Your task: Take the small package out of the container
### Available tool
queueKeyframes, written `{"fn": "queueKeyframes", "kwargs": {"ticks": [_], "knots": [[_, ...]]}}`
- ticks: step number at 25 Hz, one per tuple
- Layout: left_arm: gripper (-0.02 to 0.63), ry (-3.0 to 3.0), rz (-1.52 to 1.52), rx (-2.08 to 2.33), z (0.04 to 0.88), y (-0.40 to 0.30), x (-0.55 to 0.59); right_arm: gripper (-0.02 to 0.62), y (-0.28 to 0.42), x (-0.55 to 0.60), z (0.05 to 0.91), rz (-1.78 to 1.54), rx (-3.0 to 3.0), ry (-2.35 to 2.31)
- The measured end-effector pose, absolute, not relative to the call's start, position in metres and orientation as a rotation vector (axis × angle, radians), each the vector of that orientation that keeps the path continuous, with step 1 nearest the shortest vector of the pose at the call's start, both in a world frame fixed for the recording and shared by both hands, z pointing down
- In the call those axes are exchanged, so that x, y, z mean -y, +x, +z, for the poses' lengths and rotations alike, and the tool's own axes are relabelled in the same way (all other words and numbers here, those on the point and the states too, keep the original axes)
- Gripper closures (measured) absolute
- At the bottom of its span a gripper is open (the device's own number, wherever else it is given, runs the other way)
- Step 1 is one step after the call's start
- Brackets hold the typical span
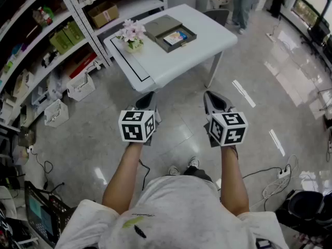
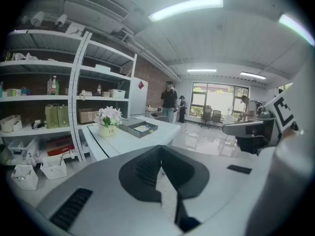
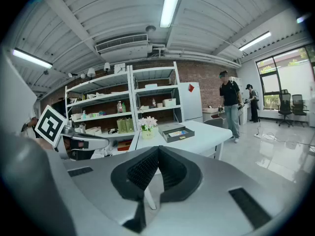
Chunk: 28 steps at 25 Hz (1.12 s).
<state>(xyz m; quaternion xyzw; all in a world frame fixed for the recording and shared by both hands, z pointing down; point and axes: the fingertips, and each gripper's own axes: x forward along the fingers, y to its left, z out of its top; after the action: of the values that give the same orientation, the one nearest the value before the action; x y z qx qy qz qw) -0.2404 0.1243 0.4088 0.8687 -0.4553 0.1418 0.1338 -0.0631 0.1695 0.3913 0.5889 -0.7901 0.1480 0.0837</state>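
Observation:
On the white table [image 1: 171, 61] lies an open grey container [image 1: 191, 37] with a small colourful package [image 1: 175, 37] inside it, and its lid lies just behind. Both grippers hang over the floor, short of the table's near edge. My left gripper [image 1: 147, 98] is shut with nothing in it, and so is my right gripper [image 1: 213, 98]. In the left gripper view the closed left gripper [image 2: 160, 149] points toward the container [image 2: 129, 130] and its package [image 2: 142, 128], far off. The right gripper [image 3: 158, 149] faces the same container [image 3: 167, 136] and package [image 3: 178, 132] from a distance.
A pot of pale flowers [image 1: 133, 35] stands on the table left of the container. Metal shelves [image 1: 46, 35] line the left wall, with white baskets [image 1: 80, 87] on the floor below. A person [image 3: 230, 104] stands beyond the table. Cables and a power strip [image 1: 282, 173] lie at the right.

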Motion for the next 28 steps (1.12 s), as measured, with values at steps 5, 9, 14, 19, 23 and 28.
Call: {"fn": "queueKeyframes", "kwargs": {"ticks": [5,9,14,19,23,28], "knots": [[0.603,2.517,0.408,1.306,0.414,-0.246,-0.119,0.592,-0.070,-0.164,0.397,0.441,2.343,1.758],[0.603,2.521,0.413,1.295,0.416,-0.241,-0.110,0.592,-0.069,-0.155,0.398,0.445,2.343,1.755],[0.603,2.520,0.431,1.287,0.422,-0.235,-0.095,0.592,-0.068,-0.139,0.404,0.452,2.345,1.740],[0.603,2.513,0.438,1.293,0.427,-0.221,-0.077,0.592,-0.054,-0.118,0.414,0.463,2.351,1.719],[0.603,2.504,0.430,1.319,0.427,-0.208,-0.052,0.592,-0.042,-0.091,0.418,0.462,2.373,1.689],[0.603,2.487,0.434,1.347,0.428,-0.184,-0.014,0.592,-0.018,-0.051,0.420,0.460,2.396,1.648]]}}
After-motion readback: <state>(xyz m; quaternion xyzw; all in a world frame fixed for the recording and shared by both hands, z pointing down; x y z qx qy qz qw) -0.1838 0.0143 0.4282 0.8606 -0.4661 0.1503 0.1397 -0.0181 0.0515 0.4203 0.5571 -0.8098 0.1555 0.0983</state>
